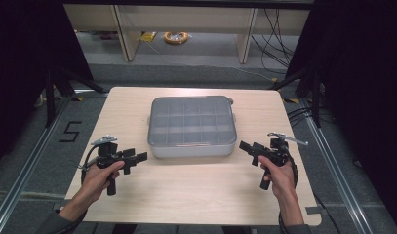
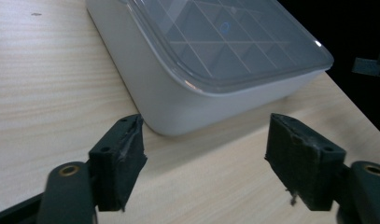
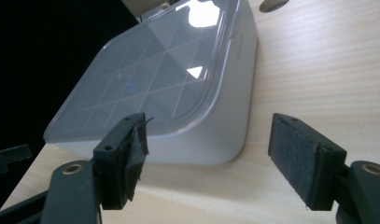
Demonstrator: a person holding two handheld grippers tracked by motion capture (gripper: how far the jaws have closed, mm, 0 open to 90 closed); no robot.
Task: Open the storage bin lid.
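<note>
Grippers near me: left gripper [image 1: 136,157] and right gripper [image 1: 246,146] both spread wide, holding nothing, flanking the near corners of the lidded compartment box [image 1: 191,126] at table [image 1: 196,195] centre. Probably the lid comes off next: approach both corners level, evenly. Latches and contents unclear through the frosted lid.

1. The left gripper [image 1: 137,157] is black, with a pistol-style handle and a grey 3-cornered plate on top.
2. The right gripper [image 1: 245,146] matches it; a black cable loops from its handle.
3. Each jaw carries a worn, frayed black pad [image 3: 295,156] and a brass-ringed pivot hole [image 2: 68,170].
4. Dark sleeves cover the upper forearms.
</note>
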